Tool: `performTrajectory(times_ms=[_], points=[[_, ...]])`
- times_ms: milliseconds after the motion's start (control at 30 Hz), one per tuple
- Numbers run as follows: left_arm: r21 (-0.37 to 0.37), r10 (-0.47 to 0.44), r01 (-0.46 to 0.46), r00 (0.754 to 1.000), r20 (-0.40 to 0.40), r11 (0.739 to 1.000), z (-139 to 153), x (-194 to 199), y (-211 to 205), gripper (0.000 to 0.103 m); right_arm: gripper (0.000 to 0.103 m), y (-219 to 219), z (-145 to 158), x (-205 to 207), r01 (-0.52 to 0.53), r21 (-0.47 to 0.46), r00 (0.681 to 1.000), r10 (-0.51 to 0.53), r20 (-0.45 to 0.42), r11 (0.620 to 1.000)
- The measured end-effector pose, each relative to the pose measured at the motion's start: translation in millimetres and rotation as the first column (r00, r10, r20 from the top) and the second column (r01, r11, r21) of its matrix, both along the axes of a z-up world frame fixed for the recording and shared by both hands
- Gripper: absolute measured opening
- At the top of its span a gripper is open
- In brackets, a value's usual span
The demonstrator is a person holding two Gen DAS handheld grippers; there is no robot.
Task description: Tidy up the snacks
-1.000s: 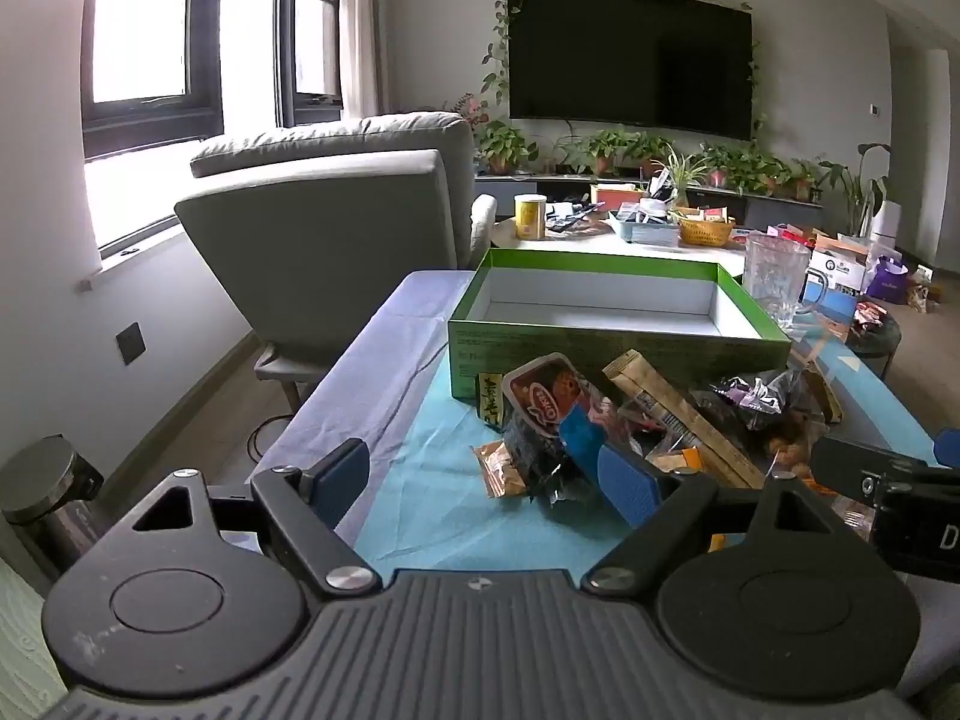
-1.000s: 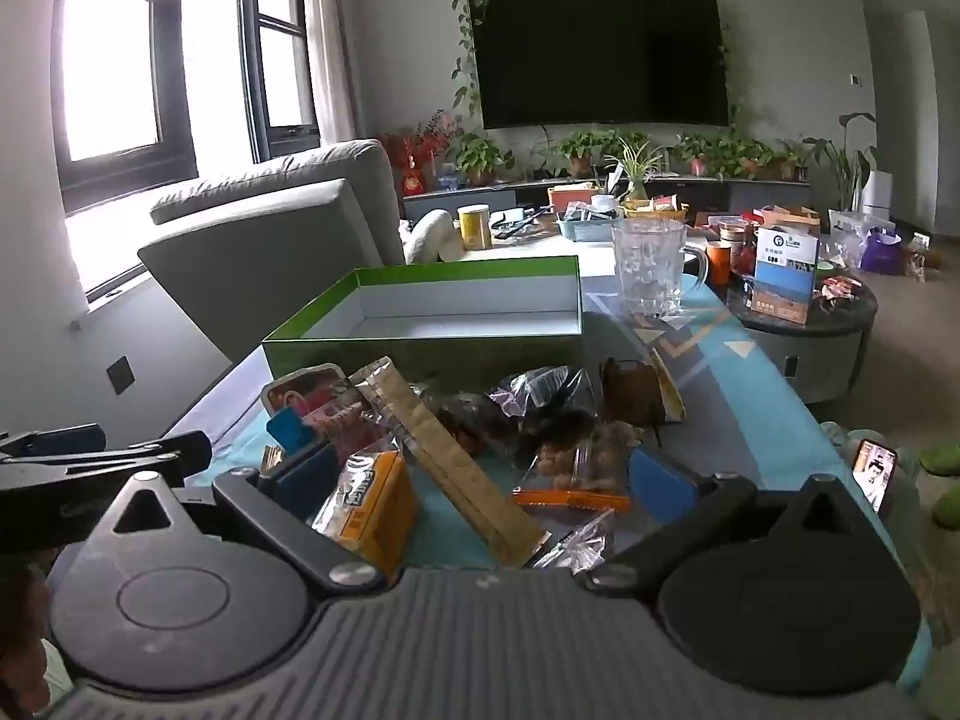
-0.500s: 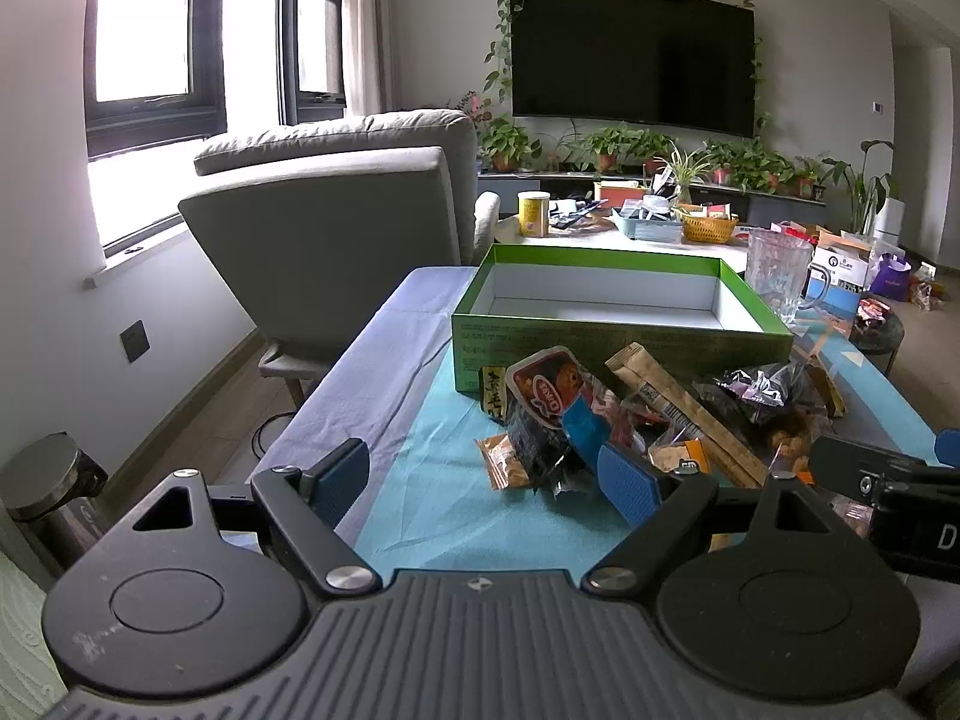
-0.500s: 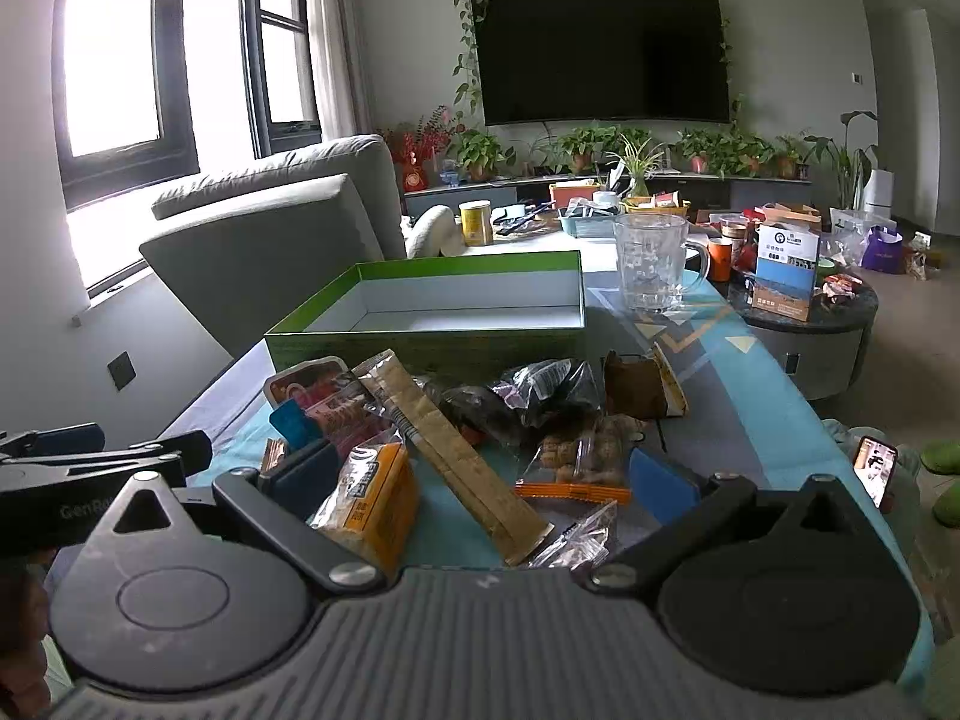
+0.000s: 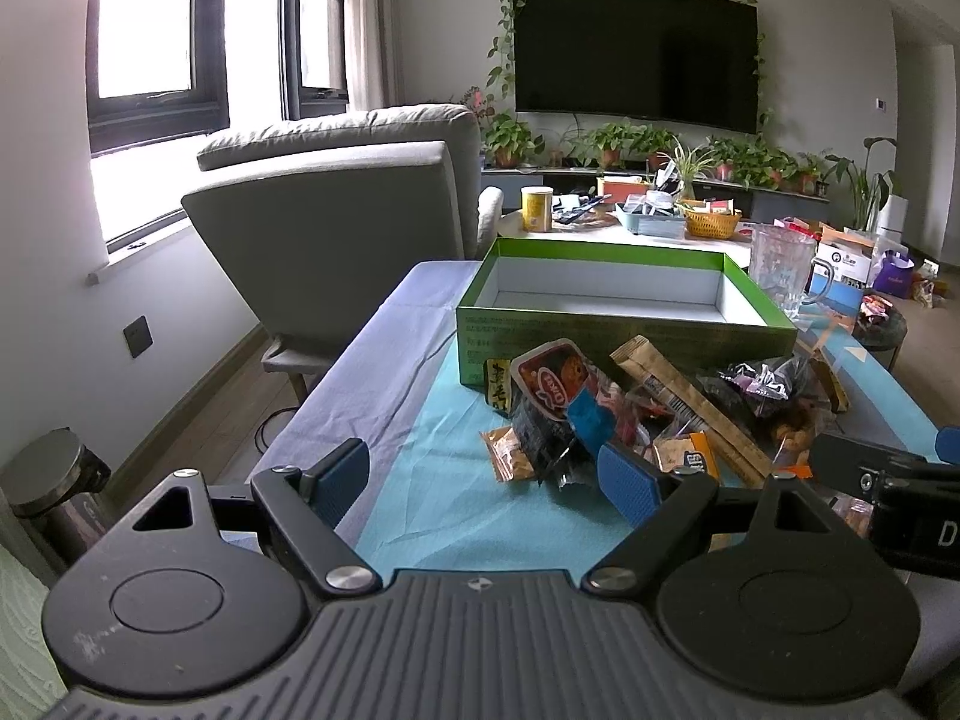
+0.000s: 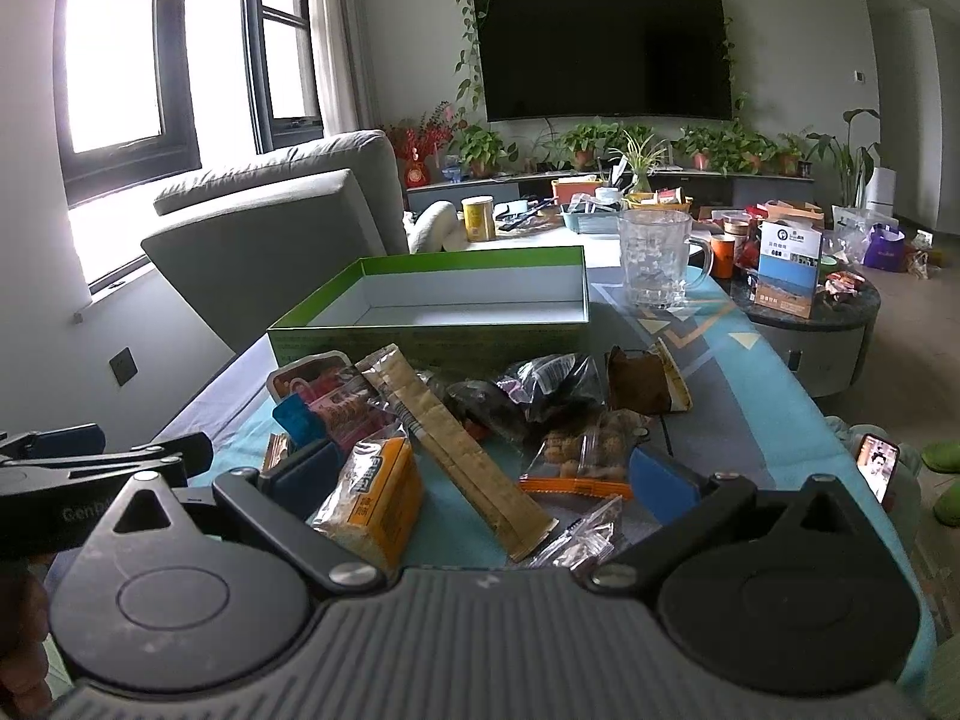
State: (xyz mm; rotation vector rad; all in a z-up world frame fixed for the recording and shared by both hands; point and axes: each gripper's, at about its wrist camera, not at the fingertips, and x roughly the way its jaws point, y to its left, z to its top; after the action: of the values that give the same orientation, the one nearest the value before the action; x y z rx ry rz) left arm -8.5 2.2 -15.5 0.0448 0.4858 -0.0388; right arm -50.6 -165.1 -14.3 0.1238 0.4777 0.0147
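A pile of wrapped snacks (image 5: 636,414) lies on the blue tablecloth in front of an empty green box (image 5: 606,306) with a white inside. The pile holds a red cup snack (image 5: 549,381), a long tan bar (image 6: 456,450) and an orange pack (image 6: 375,498). My left gripper (image 5: 480,480) is open and empty, just short of the pile's left side. My right gripper (image 6: 480,480) is open and empty, its fingers either side of the orange pack and tan bar, low over the pile (image 6: 480,420). The box also shows in the right wrist view (image 6: 432,324).
A clear glass pitcher (image 6: 657,258) stands right of the box. A grey armchair (image 5: 336,222) is at the left. A round side table (image 6: 804,324) with boxes stands at the right. A phone (image 6: 877,465) lies near the table's right edge.
Both grippers have drawn back slightly and risen a little; the box and pile look a bit farther off. Both stay open. No snack has moved.
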Motion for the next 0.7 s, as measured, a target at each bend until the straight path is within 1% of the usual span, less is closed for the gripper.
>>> performTrajectory(times_ms=[700], points=[[-0.007, 0.024, -0.024, 1.0, -0.017, 1.0, -0.5, -0.3, 2.4, 0.083, 0.055, -0.9, -2.1, -1.4, 0.002, 0.004, 1.0, -0.002, -0.007, 1.0]])
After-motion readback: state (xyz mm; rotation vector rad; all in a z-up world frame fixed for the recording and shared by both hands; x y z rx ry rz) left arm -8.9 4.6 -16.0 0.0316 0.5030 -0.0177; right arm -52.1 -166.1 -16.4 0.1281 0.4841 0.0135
